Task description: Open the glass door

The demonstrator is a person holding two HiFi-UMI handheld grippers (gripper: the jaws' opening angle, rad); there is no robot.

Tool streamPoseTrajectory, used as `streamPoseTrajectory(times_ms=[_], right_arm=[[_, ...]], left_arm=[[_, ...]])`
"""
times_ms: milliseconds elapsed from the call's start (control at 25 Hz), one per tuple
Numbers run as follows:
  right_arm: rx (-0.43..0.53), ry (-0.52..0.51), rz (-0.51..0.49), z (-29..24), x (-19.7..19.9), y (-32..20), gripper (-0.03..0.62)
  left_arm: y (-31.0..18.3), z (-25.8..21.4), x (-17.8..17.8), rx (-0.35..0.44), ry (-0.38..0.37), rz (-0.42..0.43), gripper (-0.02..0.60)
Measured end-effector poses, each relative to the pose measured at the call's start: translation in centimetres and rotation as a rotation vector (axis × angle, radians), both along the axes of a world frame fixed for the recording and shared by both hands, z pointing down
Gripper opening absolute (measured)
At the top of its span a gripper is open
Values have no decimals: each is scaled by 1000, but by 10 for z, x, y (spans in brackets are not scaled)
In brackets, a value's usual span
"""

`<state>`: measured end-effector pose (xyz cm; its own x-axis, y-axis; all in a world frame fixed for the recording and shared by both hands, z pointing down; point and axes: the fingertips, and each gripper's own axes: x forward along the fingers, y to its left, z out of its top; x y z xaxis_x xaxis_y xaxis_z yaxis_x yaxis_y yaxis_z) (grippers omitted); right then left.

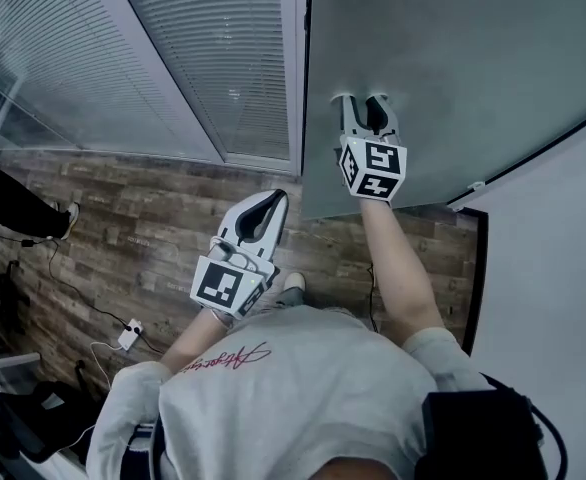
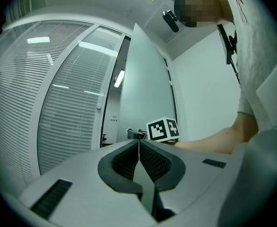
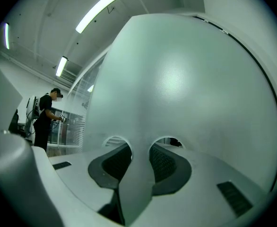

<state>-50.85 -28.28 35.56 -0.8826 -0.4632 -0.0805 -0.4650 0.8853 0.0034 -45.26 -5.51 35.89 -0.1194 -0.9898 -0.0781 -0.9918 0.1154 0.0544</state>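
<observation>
Nearest, at 6 o'clock in the head view, red script runs across the person's grey shirt, too slanted to read. The cubes on both tools carry only black-and-white square markers. The left gripper, near centre, has its jaws pressed together with nothing between them, hanging over the wood-plank floor with free room around it. At 1 o'clock the right gripper has its jaws apart, tips against the frosted glass door. The door's left edge sits just beside the blinds partition at 11 o'clock; the left gripper view shows a dark gap there. A white wall closes in at 3 o'clock.
</observation>
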Motion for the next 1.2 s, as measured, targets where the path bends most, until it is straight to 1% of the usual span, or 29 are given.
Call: streamPoseTrajectory(times_ms=[320, 600, 720, 880, 1040, 1200], right_arm=[[-8, 3, -81, 3, 54, 37, 129], [6, -8, -148, -4, 111, 78, 128], [5, -6, -163, -3, 136, 88, 128], [3, -1, -179, -1, 167, 101, 128], [0, 12, -200, 1, 200, 118, 129], [7, 13, -229, -4, 250, 138, 129]], left_arm=[[23, 3, 73, 19, 5, -66, 18], [66, 4, 138, 28, 17, -148, 18], [76, 2, 161, 33, 17, -163, 18], [84, -4, 186, 42, 5, -149, 18], [95, -5, 208, 53, 5, -107, 18], [113, -7, 252, 52, 9, -42, 18]])
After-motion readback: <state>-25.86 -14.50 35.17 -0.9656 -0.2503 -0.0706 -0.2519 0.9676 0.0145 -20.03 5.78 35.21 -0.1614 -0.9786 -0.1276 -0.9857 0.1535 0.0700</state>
